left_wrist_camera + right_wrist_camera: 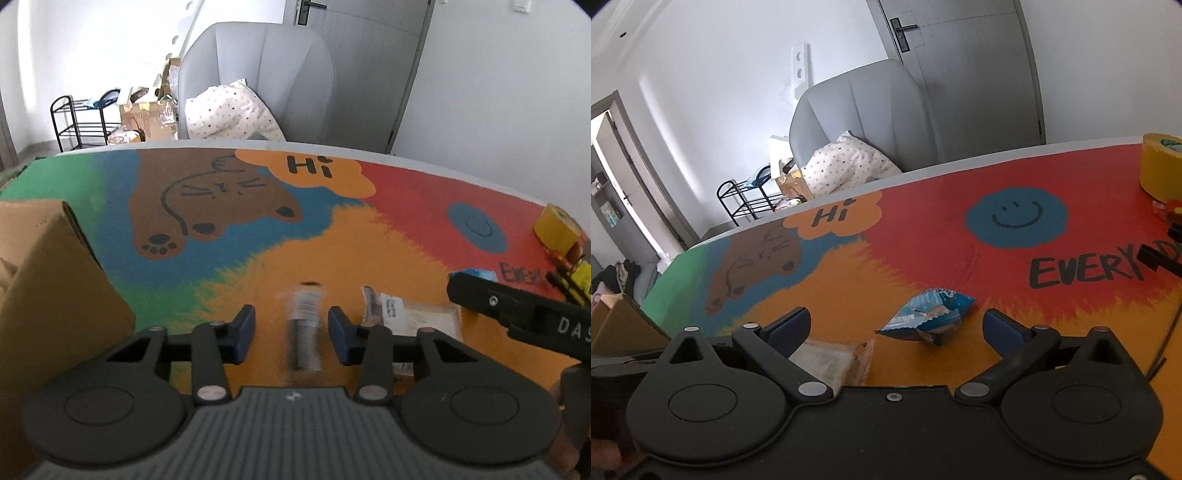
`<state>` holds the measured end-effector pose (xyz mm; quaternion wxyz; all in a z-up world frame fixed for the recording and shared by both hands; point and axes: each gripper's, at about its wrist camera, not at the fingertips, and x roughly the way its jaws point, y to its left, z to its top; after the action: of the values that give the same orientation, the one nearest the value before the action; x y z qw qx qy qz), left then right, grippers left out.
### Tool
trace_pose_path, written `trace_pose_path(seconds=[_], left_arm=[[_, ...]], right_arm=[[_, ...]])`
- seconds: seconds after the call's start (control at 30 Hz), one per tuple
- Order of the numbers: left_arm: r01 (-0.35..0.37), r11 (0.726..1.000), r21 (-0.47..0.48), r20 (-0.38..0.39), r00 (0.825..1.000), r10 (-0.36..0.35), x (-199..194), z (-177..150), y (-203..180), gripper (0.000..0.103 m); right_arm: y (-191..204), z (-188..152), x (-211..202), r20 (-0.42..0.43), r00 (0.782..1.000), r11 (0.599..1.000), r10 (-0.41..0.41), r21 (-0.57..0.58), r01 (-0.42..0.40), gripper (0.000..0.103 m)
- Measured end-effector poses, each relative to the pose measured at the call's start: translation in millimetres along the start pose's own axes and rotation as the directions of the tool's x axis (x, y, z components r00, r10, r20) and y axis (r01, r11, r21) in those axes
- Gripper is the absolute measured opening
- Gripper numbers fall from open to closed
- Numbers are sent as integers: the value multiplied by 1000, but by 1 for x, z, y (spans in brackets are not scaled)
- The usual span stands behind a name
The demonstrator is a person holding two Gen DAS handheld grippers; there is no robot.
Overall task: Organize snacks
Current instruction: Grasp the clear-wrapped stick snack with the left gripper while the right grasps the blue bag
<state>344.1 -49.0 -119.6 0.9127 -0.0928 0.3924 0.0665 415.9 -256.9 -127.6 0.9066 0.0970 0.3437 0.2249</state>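
In the left wrist view my left gripper (291, 325) is open, with a blurred silver stick-shaped snack packet (304, 325) between its blue pads, touching neither. A pale wrapped snack (410, 314) lies just right of it on the colourful mat. A brown cardboard box (48, 291) stands at the left. In the right wrist view my right gripper (895, 328) is open wide and empty above the mat. A blue snack bag (932, 314) lies just ahead between its fingers. The pale wrapped snack (831, 358) lies under its left finger. The right gripper's body shows at the right of the left wrist view (517, 314).
A yellow tape roll (1161, 166) sits at the mat's far right, with small yellow and black items (569, 269) near it. A grey chair (266, 74) with a dotted cushion stands behind the table. The box corner (620, 325) shows at the left.
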Motion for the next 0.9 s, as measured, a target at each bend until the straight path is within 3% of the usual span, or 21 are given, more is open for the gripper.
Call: trace_pose_path(seconds=[0.1, 0.17, 0.33, 0.4, 0.9], left_arm=[[4, 1000, 14, 3, 1000, -4, 0, -1, -3, 40], [-10, 999, 32, 8, 1000, 10, 0, -2, -6, 22], [-32, 999, -14, 17, 999, 32, 0, -1, 0, 16], [-34, 999, -33, 17, 999, 34, -1, -1, 2, 16], [14, 1000, -28, 107, 994, -11, -53, 1, 7, 16]], right_arm=[[-3, -1, 5, 2, 1000, 1000, -4, 11, 4, 90], [-2, -2, 7, 20, 1000, 1000, -9, -3, 9, 83], [-5, -4, 7, 49, 998, 999, -36, -22, 37, 35], [-11, -5, 6, 41, 999, 1000, 1, 1, -1, 32], [13, -2, -25, 136, 991, 992, -12, -119, 28, 30]])
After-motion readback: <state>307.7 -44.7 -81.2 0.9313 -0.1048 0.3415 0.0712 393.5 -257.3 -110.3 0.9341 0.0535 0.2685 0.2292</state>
